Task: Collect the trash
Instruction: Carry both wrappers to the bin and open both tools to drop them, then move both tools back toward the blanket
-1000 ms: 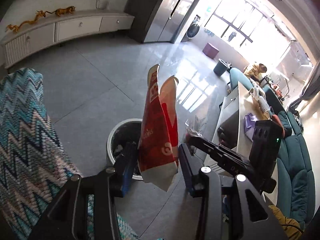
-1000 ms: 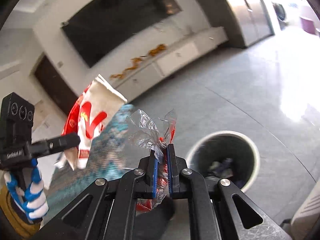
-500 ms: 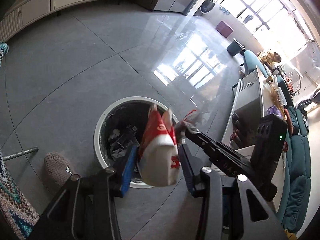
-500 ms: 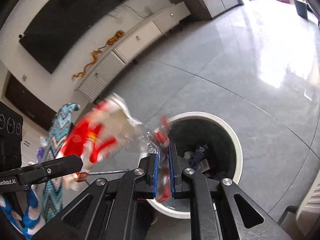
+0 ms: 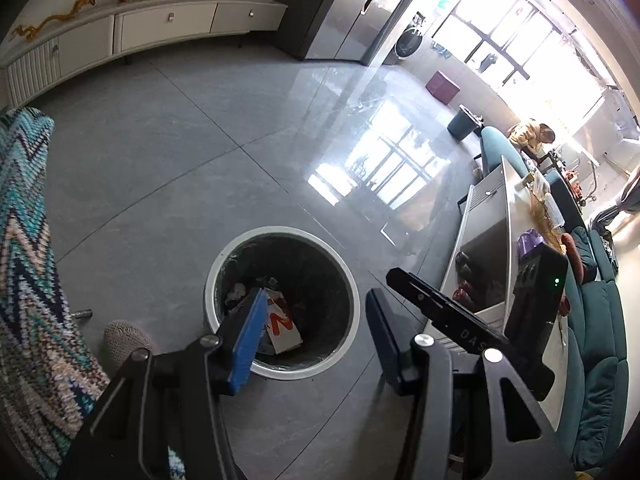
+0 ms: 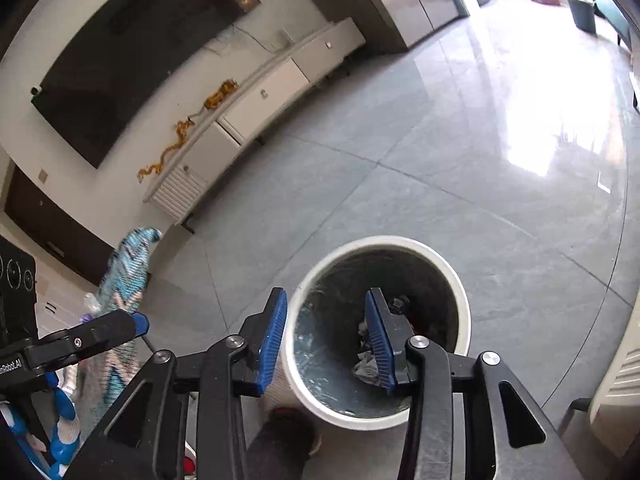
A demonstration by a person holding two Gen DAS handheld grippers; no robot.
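Our left gripper [image 5: 316,332] has its jaws spread wide apart with nothing between them, hanging above the trash bin [image 5: 352,312]. Our right gripper [image 6: 328,340] is the same: jaws wide apart, gripping nothing, the blue pads [image 6: 273,336] framing the bin's mouth from above.

Inside the trash bin [image 6: 464,320], which stands on the grey tiled floor [image 5: 200,152], we see the red-and-white snack bag [image 5: 282,326] lying on the dark liner among other crumpled scraps [image 6: 366,368]. We cannot make out the clear wrapper there.

Beside the bin to the left hangs a zigzag knitted throw [image 5: 24,240]. Behind the bin, well apart, a white cabinet [image 5: 160,28] runs along the wall. To the bin's right stands a pale tabletop [image 5: 516,216] and a teal sofa [image 5: 600,360].
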